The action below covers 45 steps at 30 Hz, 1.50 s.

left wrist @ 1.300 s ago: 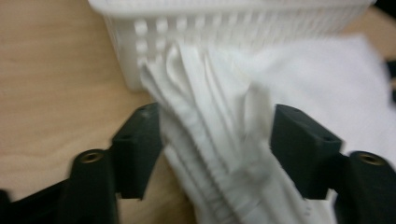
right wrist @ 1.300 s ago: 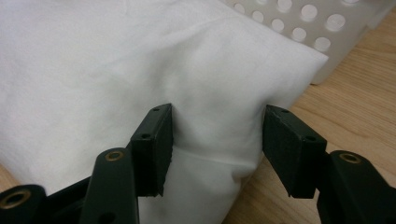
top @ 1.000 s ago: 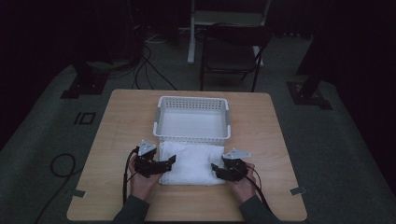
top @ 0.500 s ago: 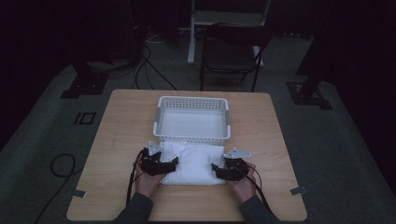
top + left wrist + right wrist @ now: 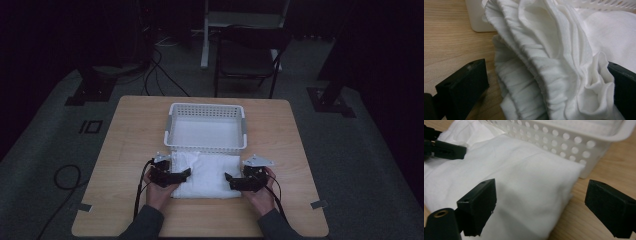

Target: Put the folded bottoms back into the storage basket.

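A folded white cloth (image 5: pixel 207 172) lies on the wooden table (image 5: pixel 125 150), touching the near wall of the white basket (image 5: pixel 172 125). Its left edge bunches into ribbed folds. The left gripper (image 5: pixel 177 176) and right gripper (image 5: pixel 235 181) have just opened; jaws spread, gripping nothing.

A white cloth (image 5: pixel 207 172) is recorded, plain and unpatterned, with fine ribbed gathers along its bunched edge in the left gripper view. The basket (image 5: pixel 206 145) is seen to be white plastic, its walls pierced by regular rows of round holes (a dotted grid in the right gripper view). The bench (image 5: pixel 130 145) is noted as light tan wood grain. Both the left tool (image 5: pixel 184 174) and the right tool (image 5: pixel 229 179) are observed as matte black. The floor (image 5: pixel 45 150) is read as dark grey.
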Tool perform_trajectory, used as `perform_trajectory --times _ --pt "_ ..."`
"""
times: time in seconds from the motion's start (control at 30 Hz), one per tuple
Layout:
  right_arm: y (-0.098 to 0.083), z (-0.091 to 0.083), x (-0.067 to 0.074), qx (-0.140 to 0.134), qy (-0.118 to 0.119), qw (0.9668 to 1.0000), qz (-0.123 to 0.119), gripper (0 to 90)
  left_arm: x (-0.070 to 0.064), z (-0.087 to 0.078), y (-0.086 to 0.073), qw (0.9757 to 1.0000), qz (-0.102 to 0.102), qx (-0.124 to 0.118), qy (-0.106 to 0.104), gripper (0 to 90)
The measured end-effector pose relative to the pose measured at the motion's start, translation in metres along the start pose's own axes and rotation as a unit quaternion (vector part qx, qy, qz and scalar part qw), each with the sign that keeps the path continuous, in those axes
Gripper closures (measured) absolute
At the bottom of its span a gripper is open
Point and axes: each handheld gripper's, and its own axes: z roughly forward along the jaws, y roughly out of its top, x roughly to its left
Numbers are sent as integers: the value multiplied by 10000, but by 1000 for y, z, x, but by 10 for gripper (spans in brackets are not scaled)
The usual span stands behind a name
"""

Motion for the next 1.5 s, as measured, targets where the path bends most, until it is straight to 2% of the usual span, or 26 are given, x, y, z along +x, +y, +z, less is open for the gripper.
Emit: perform_trajectory --times 0.07,0.13,0.33,0.5,0.57,0.73,0.83,0.9,0.93,0.97,1.07,1.13,1.23,1.33,1.5 --pt "-3 9 -1 116 -7 9999 100 98 0 0 0 10000 0 -13 -14 0" --pt "-6 19 -5 254 49 9991 346 97 0 0 -1 10000 10 -30 -9 0" --pt "-10 27 -10 347 218 9975 576 92 1 0 -1 10000 33 -36 -76 0" --pt "-14 34 -17 498 449 9937 897 92 1 0 -1 9999 60 -31 -154 0" --pt "-17 37 -21 585 650 9902 1088 94 1 0 -1 9998 91 0 -187 0" --pt "-17 38 -25 502 916 9887 1079 155 1 -1 0 9997 97 58 -197 0" --pt "-16 40 -28 492 1174 9847 1188 241 1 -1 1 9995 103 123 -285 19" --pt "-16 42 -32 507 1441 9790 1347 322 2 -3 1 9990 51 126 -427 79" --pt "-17 43 -34 524 1551 9760 1436 356 2 -3 0 9983 -17 123 -569 150" --pt "-17 44 -35 526 1627 9740 1487 384 3 -4 0 9980 -67 136 -615 196" --pt "-17 46 -38 564 1831 9682 1605 450 3 -3 1 9970 -183 213 -723 261" --pt "-18 47 -39 586 1927 9657 1638 487 3 -4 0 9964 -222 177 -794 313" --pt "-18 47 -39 588 1997 9654 1571 557 -2 -6 -2 9969 -148 83 -764 408" --pt "-16 43 -35 491 1909 9718 1295 627 -7 -10 -1 9978 18 40 -667 471" --pt "-14 34 -25 370 1617 9814 965 664 -14 -16 -1 9981 222 -75 -566 527"
